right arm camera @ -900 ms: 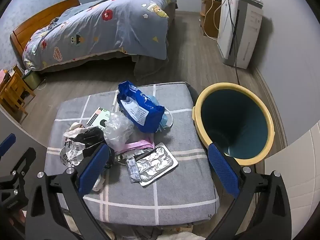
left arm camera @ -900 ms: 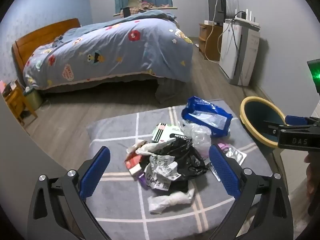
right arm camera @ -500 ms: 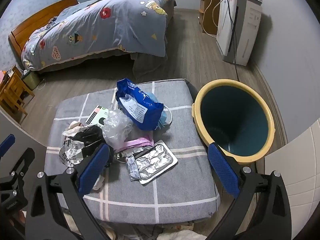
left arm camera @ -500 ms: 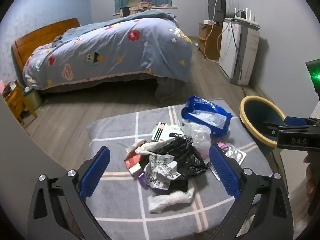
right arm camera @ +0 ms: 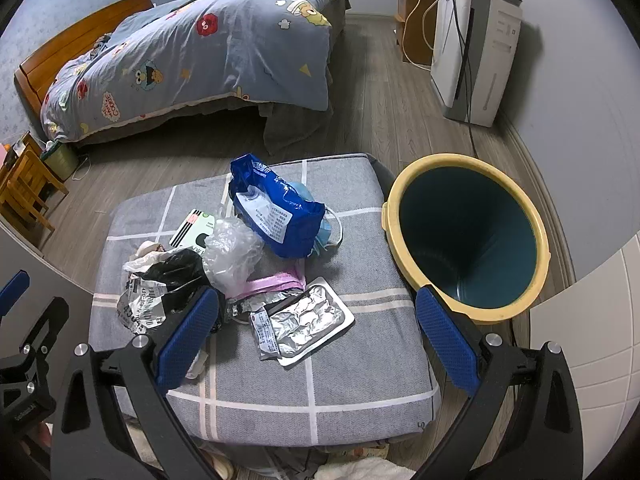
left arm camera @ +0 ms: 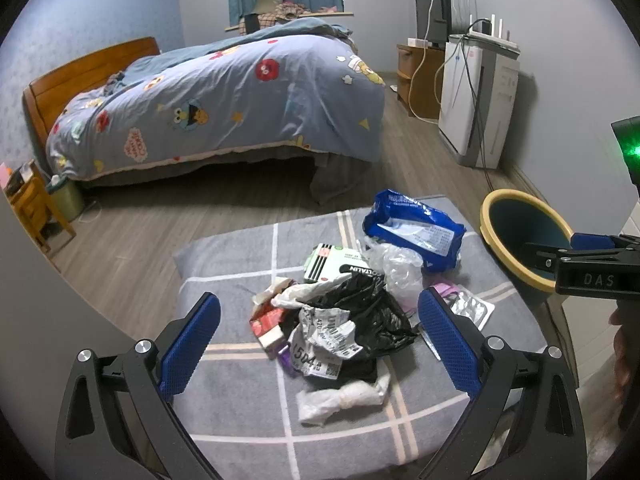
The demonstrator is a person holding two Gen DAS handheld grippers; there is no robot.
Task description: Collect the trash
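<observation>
Right view slides toward the bin

In the right wrist view the teal bin [right arm camera: 466, 236] with its yellow rim now sits higher and fills more of the frame, and the foil blister pack [right arm camera: 308, 320] has shifted upward; the left view has barely changed.

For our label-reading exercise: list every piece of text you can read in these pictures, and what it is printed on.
"DAS": side of the right gripper.
"COOKIE": patch on the duvet.
"TALIN", start hidden: green-and-white packet.
"1504": crumpled receipt; its other print is too small.
Blue bag and foil blister pack: print unreadable.
</observation>
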